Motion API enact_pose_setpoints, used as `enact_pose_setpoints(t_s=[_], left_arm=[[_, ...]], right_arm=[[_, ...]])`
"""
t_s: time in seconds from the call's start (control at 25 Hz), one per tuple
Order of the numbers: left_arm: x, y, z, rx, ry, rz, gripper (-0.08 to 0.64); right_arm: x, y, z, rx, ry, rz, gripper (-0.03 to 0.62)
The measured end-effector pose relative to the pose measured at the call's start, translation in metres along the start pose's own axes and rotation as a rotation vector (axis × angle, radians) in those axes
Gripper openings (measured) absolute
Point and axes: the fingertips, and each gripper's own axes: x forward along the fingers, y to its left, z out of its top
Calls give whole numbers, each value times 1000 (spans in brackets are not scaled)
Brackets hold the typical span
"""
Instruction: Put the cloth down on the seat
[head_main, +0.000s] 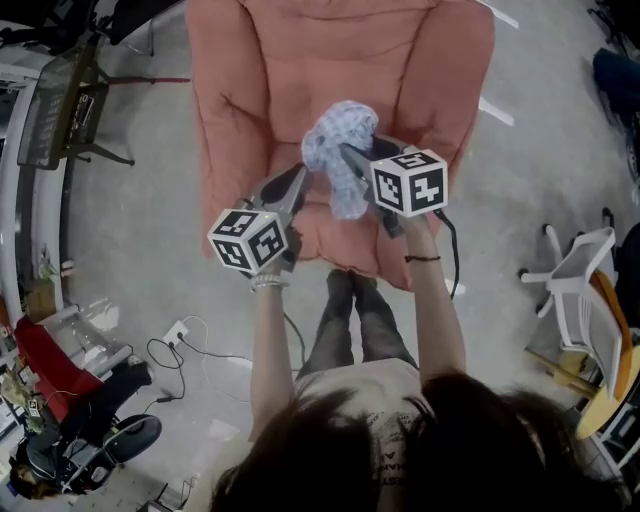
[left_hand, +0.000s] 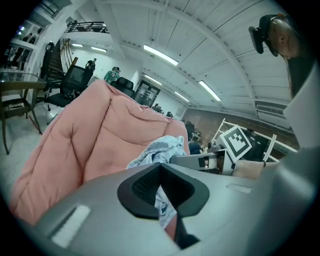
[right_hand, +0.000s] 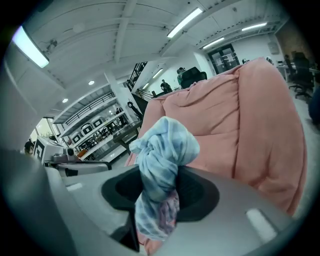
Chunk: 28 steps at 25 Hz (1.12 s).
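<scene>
A bunched pale blue cloth (head_main: 338, 150) hangs above the cushion of a pink padded seat (head_main: 300, 60). My right gripper (head_main: 350, 158) is shut on it. In the right gripper view the cloth (right_hand: 162, 150) bulges up between the jaws and trails down below them, with the seat back (right_hand: 250, 115) behind. My left gripper (head_main: 298, 180) sits just left of the cloth with its jaws together. In the left gripper view its tips (left_hand: 160, 167) meet, and the cloth (left_hand: 160, 149) shows beyond them. I cannot tell whether they touch it.
The person's legs (head_main: 355, 320) stand at the seat's front edge. A power strip with cables (head_main: 175, 335) lies on the floor at left, near a black office chair (head_main: 100, 430). A white chair (head_main: 575, 275) stands at right, and a dark rack (head_main: 60, 100) at far left.
</scene>
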Motion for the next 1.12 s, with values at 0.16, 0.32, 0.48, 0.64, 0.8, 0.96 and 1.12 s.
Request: enact_pose_setpoints(t_s=[0.16, 0.32, 0.48, 0.64, 0.8, 0.96, 1.12], left_arm=[[16, 22, -16, -61, 4, -12, 0], [30, 41, -23, -73, 26, -9, 0], [51, 48, -45, -82, 58, -12, 0], [70, 62, -65, -83, 109, -18, 0], [86, 72, -80, -96, 141, -23, 0], [97, 81, -91, -116, 168, -17, 0], [102, 93, -101, -139, 187, -8, 0]], right_arm=[[27, -15, -19, 34, 38, -14, 181], [54, -27, -28, 27, 73, -5, 181], [68, -52, -44, 11, 105, -11, 181], [90, -68, -54, 8, 140, -1, 181], [109, -84, -67, 20, 174, 0, 181], [123, -94, -82, 45, 210, -6, 181], [134, -102, -99, 30, 265, -18, 181]])
